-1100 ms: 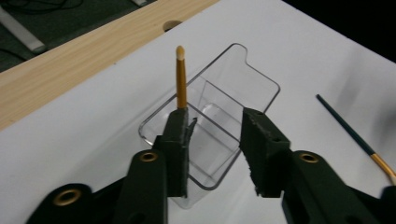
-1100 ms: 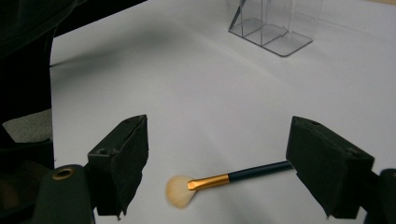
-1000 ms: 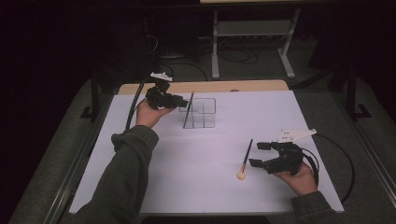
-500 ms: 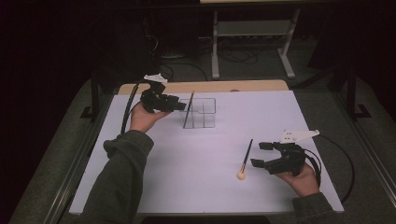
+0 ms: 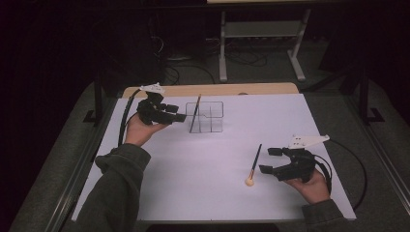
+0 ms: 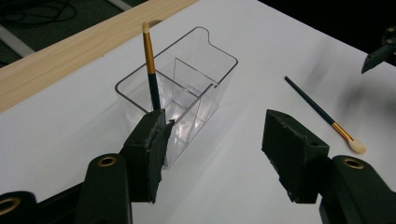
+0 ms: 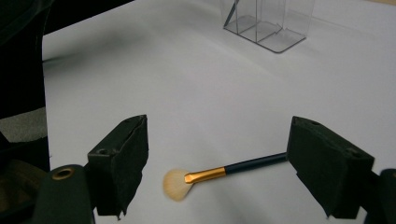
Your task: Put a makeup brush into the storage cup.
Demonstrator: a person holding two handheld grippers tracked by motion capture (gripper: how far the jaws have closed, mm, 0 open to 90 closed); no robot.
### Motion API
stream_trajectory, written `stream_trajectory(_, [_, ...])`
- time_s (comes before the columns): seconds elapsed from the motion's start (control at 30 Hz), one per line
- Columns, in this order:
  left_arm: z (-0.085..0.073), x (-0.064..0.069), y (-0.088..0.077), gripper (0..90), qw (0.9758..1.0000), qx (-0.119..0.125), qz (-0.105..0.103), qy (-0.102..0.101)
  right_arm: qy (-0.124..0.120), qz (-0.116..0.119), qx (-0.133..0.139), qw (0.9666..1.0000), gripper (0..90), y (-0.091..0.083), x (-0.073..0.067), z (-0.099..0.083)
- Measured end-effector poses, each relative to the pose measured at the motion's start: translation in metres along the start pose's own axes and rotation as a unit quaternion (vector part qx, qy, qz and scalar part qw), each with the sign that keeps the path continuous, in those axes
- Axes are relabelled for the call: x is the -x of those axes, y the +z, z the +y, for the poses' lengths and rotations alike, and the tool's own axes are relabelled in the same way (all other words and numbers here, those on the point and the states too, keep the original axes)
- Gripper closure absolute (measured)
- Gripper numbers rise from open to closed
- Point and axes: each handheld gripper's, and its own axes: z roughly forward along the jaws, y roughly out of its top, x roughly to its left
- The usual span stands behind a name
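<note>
A clear divided organizer (image 5: 211, 118) (image 6: 187, 100) stands near the far middle of the white table. A brush with a gold ferrule and dark handle (image 5: 195, 114) (image 6: 150, 65) leans upright in its left compartment. My left gripper (image 5: 180, 115) (image 6: 217, 140) hangs just left of the organizer. Its jaws have just been opening and stand apart with nothing between them. A second brush (image 5: 254, 163) (image 7: 224, 172) lies flat at the near right, pale bristles toward me. My right gripper (image 5: 269, 160) (image 7: 215, 161) is open, its jaws to either side of that brush without touching it.
A wooden strip (image 5: 212, 90) (image 6: 70, 56) runs along the table's far edge. A metal stand (image 5: 261, 34) and cables sit on the dark floor beyond. The white tabletop (image 5: 193, 169) spreads between the two hands. The right gripper's cable (image 5: 355, 164) loops at the right edge.
My left gripper has drawn back to the left from the organizer, jaws spreading wider, and the brush stays standing in the compartment. The right hand and the lying brush have not moved.
</note>
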Motion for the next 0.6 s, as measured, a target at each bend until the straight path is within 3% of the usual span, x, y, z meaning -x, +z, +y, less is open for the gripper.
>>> stream_trajectory(0.23, [-0.001, 0.009, -0.006, 37.6, 0.9998, -0.001, -0.001, 0.021, -0.001, -0.001, -0.001, 1.0, 20.1, 0.001, 0.001, 0.0])
stream_trajectory(0.4, [-0.004, 0.015, -0.011, 36.4, 0.9998, 0.002, -0.006, 0.018, -0.001, 0.001, -0.005, 1.0, 20.2, 0.003, 0.002, 0.0])
stream_trajectory(0.6, [-0.01, 0.024, -0.017, 35.3, 0.9996, 0.008, -0.004, 0.028, 0.001, 0.001, -0.006, 1.0, 20.3, 0.002, 0.001, -0.002])
